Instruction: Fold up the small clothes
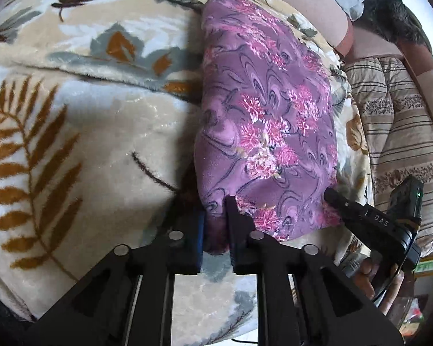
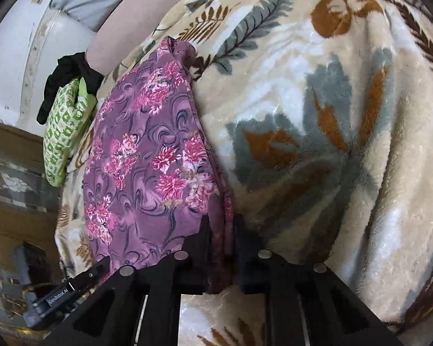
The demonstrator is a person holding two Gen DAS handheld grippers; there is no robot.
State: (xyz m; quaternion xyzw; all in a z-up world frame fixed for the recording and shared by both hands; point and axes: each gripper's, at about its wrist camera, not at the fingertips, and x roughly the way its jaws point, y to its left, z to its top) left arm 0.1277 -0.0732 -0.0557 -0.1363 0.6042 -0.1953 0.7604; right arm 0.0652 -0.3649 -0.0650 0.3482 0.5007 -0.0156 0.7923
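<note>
A purple cloth with pink flowers [image 1: 262,121] lies folded on a cream blanket with a leaf pattern [image 1: 95,132]. My left gripper [image 1: 216,225] is shut on the cloth's near left corner. In the right wrist view the same cloth [image 2: 141,167] stretches away to the left, and my right gripper [image 2: 220,230] is shut on its near right edge, bunched between the fingers. The right gripper also shows in the left wrist view [image 1: 369,219] at the cloth's right corner. The left gripper shows at the lower left of the right wrist view [image 2: 98,268].
A green patterned cloth [image 2: 63,132] with a black garment [image 2: 69,77] on it lies beyond the blanket's [image 2: 317,132] left edge. A striped quilt [image 1: 401,144] lies to the right in the left wrist view. A dark furry item [image 1: 395,14] sits at the far right.
</note>
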